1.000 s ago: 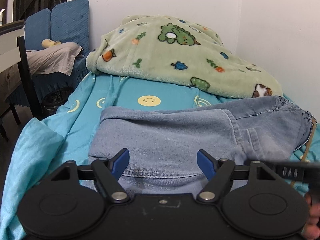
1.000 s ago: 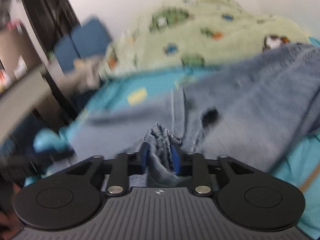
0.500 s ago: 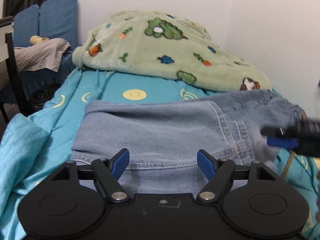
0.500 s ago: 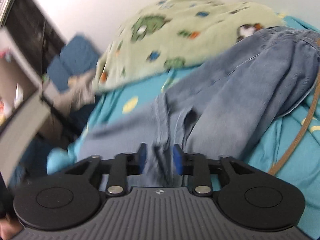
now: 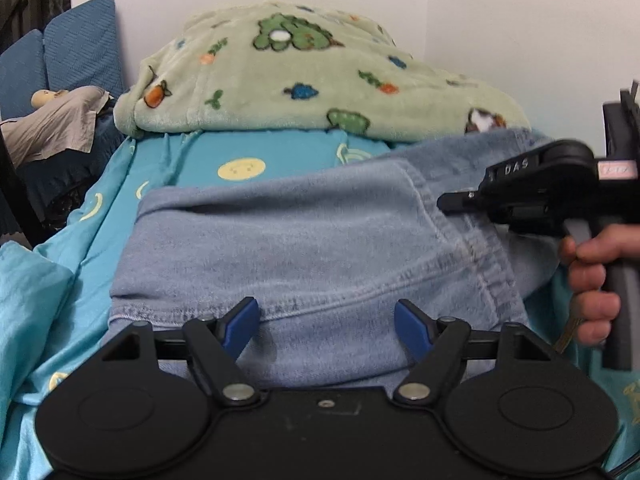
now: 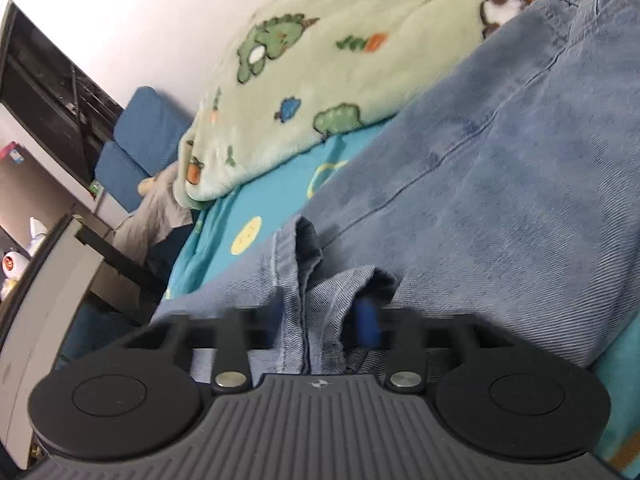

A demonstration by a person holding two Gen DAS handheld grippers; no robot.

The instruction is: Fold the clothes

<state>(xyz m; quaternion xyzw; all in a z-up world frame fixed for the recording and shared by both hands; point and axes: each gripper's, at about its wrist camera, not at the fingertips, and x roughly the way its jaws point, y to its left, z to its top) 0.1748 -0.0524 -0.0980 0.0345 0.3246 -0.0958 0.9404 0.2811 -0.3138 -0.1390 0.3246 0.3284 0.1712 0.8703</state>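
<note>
Jeans [image 5: 320,248], pale blue denim, lie across the bed [image 5: 256,148] near its front edge, doubled over on themselves, one end reaching toward the green blanket [image 5: 312,76] at the far side. Judgement: heavy, soft cloth, not slippery; thick seams and hems give the firmest hold. Left claw [image 5: 327,316] stands wide open over the near hem, gripping nothing. Right claw [image 6: 326,320] is closed on a bunched fold of denim at the jeans' near edge. A hand [image 5: 592,280] holds its handle.
</note>
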